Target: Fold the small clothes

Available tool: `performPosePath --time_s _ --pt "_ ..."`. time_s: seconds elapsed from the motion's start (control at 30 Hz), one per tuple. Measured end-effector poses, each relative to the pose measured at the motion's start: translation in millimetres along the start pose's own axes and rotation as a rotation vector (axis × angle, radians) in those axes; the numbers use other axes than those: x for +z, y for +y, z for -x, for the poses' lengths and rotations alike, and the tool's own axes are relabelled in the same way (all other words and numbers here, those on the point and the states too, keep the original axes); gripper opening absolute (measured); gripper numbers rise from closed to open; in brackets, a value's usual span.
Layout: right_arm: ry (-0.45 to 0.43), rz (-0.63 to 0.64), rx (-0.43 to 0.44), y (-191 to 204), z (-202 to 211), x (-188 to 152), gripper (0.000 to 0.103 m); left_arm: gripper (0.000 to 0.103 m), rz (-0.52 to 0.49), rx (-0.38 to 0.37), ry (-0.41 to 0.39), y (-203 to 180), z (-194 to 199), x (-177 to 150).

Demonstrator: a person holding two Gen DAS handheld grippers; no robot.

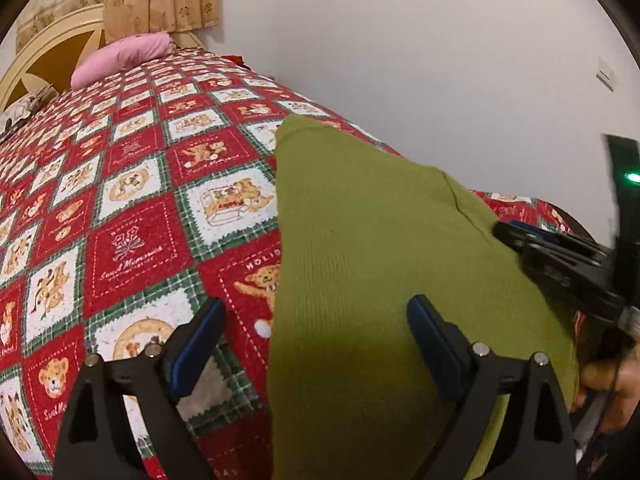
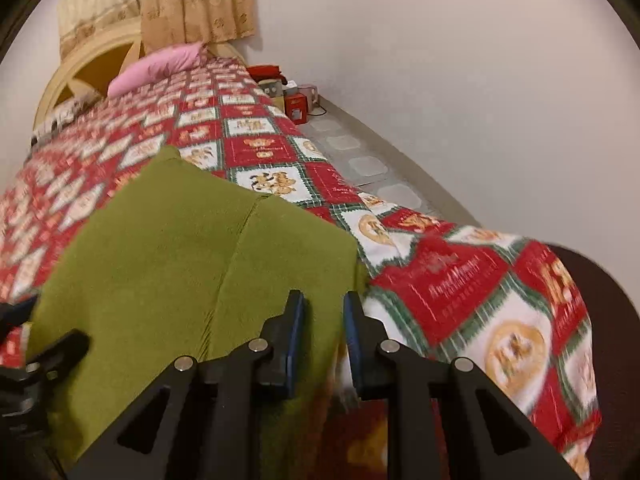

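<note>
An olive green ribbed garment [image 1: 380, 248] lies flat near the foot of the bed; it also shows in the right wrist view [image 2: 172, 256]. My left gripper [image 1: 316, 316] is wide open over the garment's left edge, one finger over the bedspread, one over the cloth. My right gripper [image 2: 324, 312] is part open, jaws a narrow gap apart, at the garment's right edge, with nothing clearly pinched. The right gripper also shows at the right in the left wrist view [image 1: 520, 240].
A red, white and green teddy-bear bedspread [image 1: 132, 208] covers the bed. A pink pillow [image 1: 120, 58] lies by the headboard. A white wall runs along the right. Small red boxes [image 2: 296, 104] stand on the tiled floor beside the bed.
</note>
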State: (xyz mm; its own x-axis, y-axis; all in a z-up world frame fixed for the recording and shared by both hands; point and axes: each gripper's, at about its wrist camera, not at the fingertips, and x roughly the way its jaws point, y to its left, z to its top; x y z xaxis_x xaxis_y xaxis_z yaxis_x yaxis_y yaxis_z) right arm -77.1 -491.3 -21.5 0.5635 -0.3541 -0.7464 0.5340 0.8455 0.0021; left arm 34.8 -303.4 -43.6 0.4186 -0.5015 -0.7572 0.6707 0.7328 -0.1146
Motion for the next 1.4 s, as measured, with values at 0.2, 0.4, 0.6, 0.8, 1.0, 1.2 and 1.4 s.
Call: performPosePath --time_s 0.2,0.4,0.6,0.8,1.0,1.2,1.4 --pt "-0.101 0.078 0.063 21 68 -36 0.020 0.095 -0.011 0.022 -0.009 -3 1 0" --pt "-0.084 0.021 0.088 13 69 -63 0.020 0.095 -0.032 0.037 -0.016 -6 8 -6" --pt "-0.053 0.010 0.063 19 76 -87 0.023 0.095 -0.052 0.030 -0.017 -7 26 -26" --pt "-0.069 -0.035 0.027 18 98 -114 0.027 0.093 -0.053 -0.003 0.047 -8 39 -60" --pt "-0.061 -0.021 0.015 29 126 -130 0.045 0.089 -0.090 0.003 0.042 -8 63 -73" --pt "-0.014 0.027 0.002 45 145 -149 0.055 0.089 -0.098 0.024 0.104 -3 72 -93" --pt "0.036 -0.011 0.030 47 157 -152 0.055 0.089 -0.097 0.055 0.137 3 88 -103"
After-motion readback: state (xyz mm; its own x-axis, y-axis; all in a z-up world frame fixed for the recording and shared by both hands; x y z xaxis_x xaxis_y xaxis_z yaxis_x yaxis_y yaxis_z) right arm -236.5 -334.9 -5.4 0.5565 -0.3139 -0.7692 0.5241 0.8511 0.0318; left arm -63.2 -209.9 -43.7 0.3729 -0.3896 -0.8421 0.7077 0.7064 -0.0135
